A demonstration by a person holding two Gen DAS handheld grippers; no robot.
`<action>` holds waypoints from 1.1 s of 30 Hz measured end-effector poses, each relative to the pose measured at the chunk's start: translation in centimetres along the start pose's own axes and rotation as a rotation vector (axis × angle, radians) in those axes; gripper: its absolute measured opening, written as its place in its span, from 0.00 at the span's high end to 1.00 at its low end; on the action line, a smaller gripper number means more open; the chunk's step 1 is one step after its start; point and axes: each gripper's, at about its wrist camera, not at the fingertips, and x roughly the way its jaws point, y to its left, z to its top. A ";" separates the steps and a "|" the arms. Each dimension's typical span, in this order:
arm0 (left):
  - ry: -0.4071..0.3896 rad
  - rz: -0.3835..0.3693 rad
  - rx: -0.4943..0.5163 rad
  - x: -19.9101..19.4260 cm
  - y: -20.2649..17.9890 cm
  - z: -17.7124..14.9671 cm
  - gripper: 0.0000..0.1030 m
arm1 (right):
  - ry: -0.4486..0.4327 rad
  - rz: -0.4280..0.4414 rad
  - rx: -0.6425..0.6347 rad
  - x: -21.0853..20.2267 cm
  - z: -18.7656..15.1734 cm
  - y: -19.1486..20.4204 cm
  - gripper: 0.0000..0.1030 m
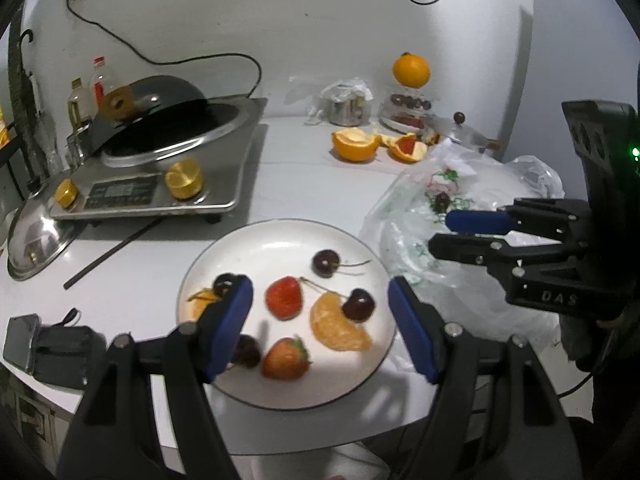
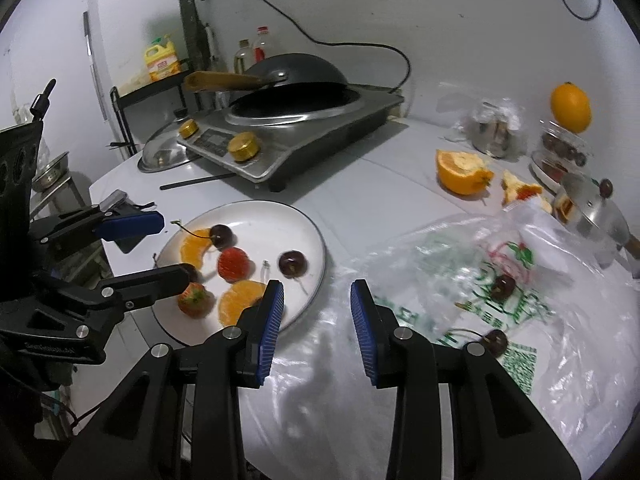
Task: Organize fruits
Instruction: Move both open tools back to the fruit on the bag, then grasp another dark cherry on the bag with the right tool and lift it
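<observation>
Fruit lay on a white plate [image 1: 280, 236] on the white bench [image 1: 304, 184] against a white wall, beside an induction cooker [image 1: 160, 176]. The left gripper [image 1: 320, 308] hung over the plate, jaws spread, empty. The right gripper [image 2: 317, 308] stood narrowly parted, empty. Only the right view showed two cherries [image 2: 502, 286] on the plastic bag [image 2: 440, 248] and a yellow bottle [image 2: 162, 60].

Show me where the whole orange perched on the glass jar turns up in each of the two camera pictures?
Left wrist view: the whole orange sits upper right of centre, against the back wall, atop the glass jar.
Right wrist view: the same orange is at the far right edge, upper part, above the jar.
Shared landmark: the white plate of fruit lies lower centre in the left view, left of centre in the right view.
</observation>
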 end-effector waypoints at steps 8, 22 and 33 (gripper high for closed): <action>0.016 -0.026 0.033 1.2 -2.5 0.6 0.31 | -0.004 -0.029 0.042 -1.2 -1.3 -2.8 0.64; 0.041 -0.066 0.083 3.1 -6.1 1.5 0.31 | 0.000 -0.098 0.114 -2.8 -3.3 -8.1 0.64; 0.066 -0.082 0.104 4.8 -7.7 2.3 0.31 | 0.025 -0.123 0.155 -2.1 -4.6 -11.3 0.64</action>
